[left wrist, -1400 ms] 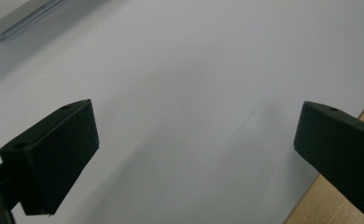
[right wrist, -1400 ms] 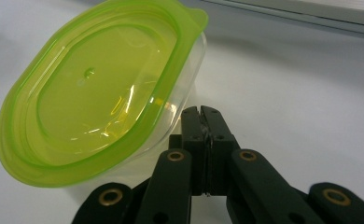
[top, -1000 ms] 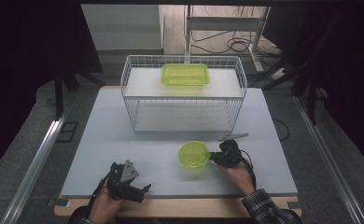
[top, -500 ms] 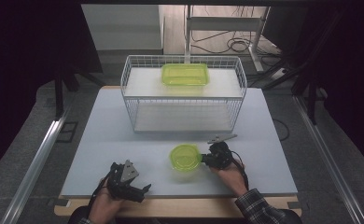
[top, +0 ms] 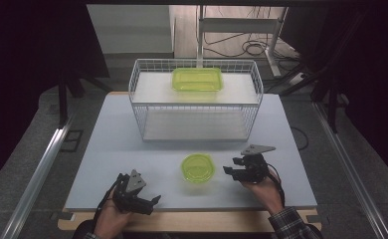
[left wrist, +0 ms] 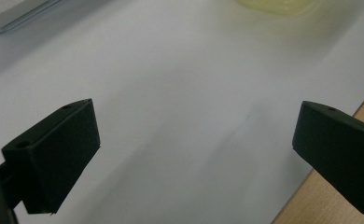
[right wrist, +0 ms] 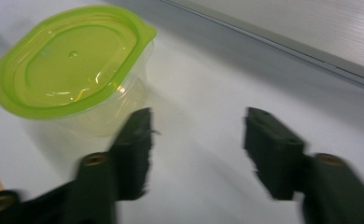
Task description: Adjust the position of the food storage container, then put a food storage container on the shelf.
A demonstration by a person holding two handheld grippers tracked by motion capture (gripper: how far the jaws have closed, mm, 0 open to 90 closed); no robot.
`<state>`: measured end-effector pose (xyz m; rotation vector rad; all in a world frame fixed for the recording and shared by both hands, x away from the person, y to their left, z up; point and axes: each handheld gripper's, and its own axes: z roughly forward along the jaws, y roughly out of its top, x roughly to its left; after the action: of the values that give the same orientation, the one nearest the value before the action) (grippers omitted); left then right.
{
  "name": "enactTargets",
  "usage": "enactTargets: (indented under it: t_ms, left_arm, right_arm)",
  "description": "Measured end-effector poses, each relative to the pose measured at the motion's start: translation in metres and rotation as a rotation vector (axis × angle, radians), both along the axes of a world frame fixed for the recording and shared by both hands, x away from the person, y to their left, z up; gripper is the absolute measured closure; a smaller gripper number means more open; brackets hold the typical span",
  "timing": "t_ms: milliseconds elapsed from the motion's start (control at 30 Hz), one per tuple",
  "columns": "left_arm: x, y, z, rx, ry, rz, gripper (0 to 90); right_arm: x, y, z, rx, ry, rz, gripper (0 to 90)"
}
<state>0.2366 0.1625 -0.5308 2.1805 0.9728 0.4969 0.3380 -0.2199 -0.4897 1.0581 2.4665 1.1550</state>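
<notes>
A round clear tub with a lime-green lid [top: 198, 168] stands on the white table [top: 132, 149], near the front middle. My right gripper [top: 233, 172] sits just to its right, apart from it. Its jaws have just been opening and nothing is between them. In the right gripper view the tub [right wrist: 73, 65] stands left of the open right gripper [right wrist: 196, 140], clear of the left finger [right wrist: 133, 144]. My left gripper [top: 151, 203] rests open at the front left edge. The left gripper view shows bare table between its jaws [left wrist: 194, 140], and the blurred tub [left wrist: 278, 4] at the top.
A white wire basket [top: 197, 107] stands at the back middle of the table with a rectangular green-lidded container [top: 197, 79] in it. Its lower rim [right wrist: 311, 60] runs beyond the right jaws. The table's wooden front edge [left wrist: 329, 205] lies by the left gripper.
The right gripper first slid the tub a little to the left, then let go of it, opened and drew back to the right. The left gripper has stayed put.
</notes>
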Motion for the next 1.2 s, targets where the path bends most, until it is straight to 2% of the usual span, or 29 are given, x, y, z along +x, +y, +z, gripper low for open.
enactTargets:
  t_ms: [67, 167, 333, 667, 833, 967, 1200]
  left_arm:
    - [0.0, -0.001, -0.001, 0.008, -0.007, -0.001, 0.3]
    - [0.0, -0.001, -0.001, 0.017, -0.011, -0.003, 0.2]
    - [0.0, -0.001, -0.001, 0.013, -0.014, 0.001, 0.2]
    - [0.0, -0.001, -0.002, 0.024, -0.019, -0.008, 0.1]
    - [0.0, -0.002, -0.002, 0.03, -0.019, -0.011, 0.1]
    - [0.0, -0.002, -0.002, 0.031, -0.018, -0.011, 0.1]
    - [0.0, -0.003, -0.002, 0.04, -0.018, -0.014, 0.1]
  right_arm:
    - [-0.001, -0.003, -0.002, 0.008, 0.002, 0.01, 27.2]
    - [-0.004, -0.003, -0.008, -0.011, 0.005, 0.019, 17.0]
    - [-0.008, -0.001, -0.013, -0.039, -0.019, 0.038, 9.0]
    - [-0.004, -0.002, -0.011, -0.021, -0.027, 0.037, 4.7]
    - [-0.003, 0.001, -0.01, -0.005, -0.01, 0.034, 3.7]
    - [0.0, 0.005, -0.004, 0.035, 0.015, 0.033, 3.8]
    - [0.004, 0.014, 0.007, 0.078, 0.052, 0.062, 3.9]
